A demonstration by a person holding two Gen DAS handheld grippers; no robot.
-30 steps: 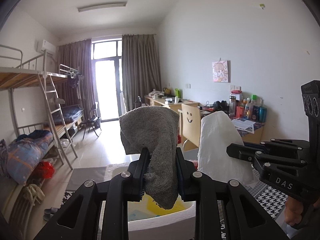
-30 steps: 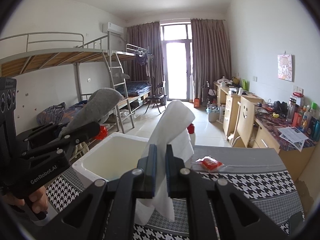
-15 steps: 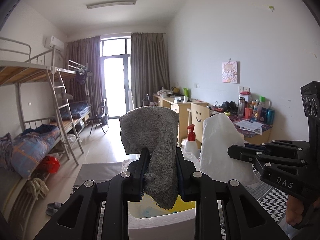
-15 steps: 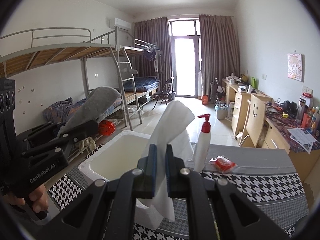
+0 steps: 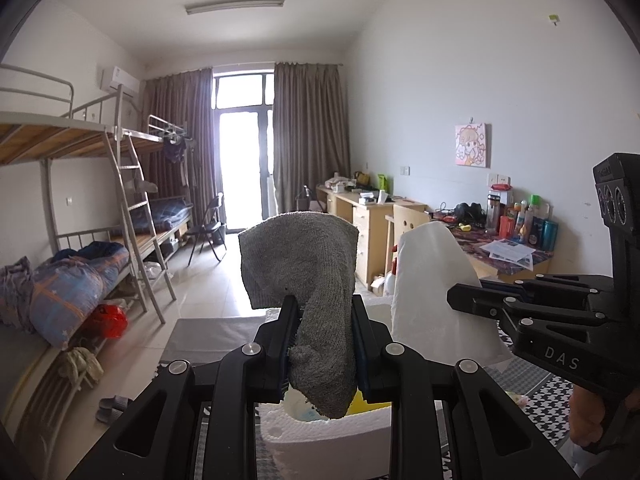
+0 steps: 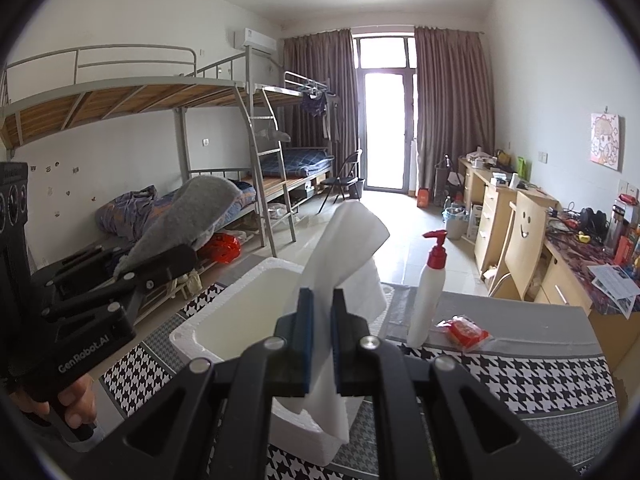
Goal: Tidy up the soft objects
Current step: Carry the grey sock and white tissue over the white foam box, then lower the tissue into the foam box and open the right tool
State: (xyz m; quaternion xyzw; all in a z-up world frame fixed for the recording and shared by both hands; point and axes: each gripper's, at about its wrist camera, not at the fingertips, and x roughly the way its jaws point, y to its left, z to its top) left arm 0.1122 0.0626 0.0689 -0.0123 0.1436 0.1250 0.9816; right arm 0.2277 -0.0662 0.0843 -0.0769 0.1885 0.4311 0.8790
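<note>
Since a second ago: your right tongs have slid sideways with their tissue; a pump bottle (image 6: 430, 292) hidden behind the tissue then now stands clear at its 3 o'clock. Your left tongs have barely shifted.
Left tongs (image 5: 324, 340): clamped on the grey sock (image 5: 308, 276), jaws only partly apart because the sock fills them. The cuff stands up at 12 o'clock and the toe hangs down at 6 o'clock.
Sock's place: in the air over the near rim of the white foam box (image 5: 332, 436).
Left hand (image 6: 76, 400): seen from the right wrist at 8 o'clock, wrapped round the handle.
Foam box: on the houndstooth-covered desk (image 6: 520, 376), lid off; yellow and pale blue things show inside, too hidden to name.
Right tongs (image 6: 322, 324): pinched fully shut on the white tissue (image 6: 344, 260), which rises to 12 o'clock and trails to 6 o'clock.
Tissue's place: above the box's near right edge.
Red packet (image 6: 464, 330): on the desk, just beside the bottle at its 4 o'clock.
</note>
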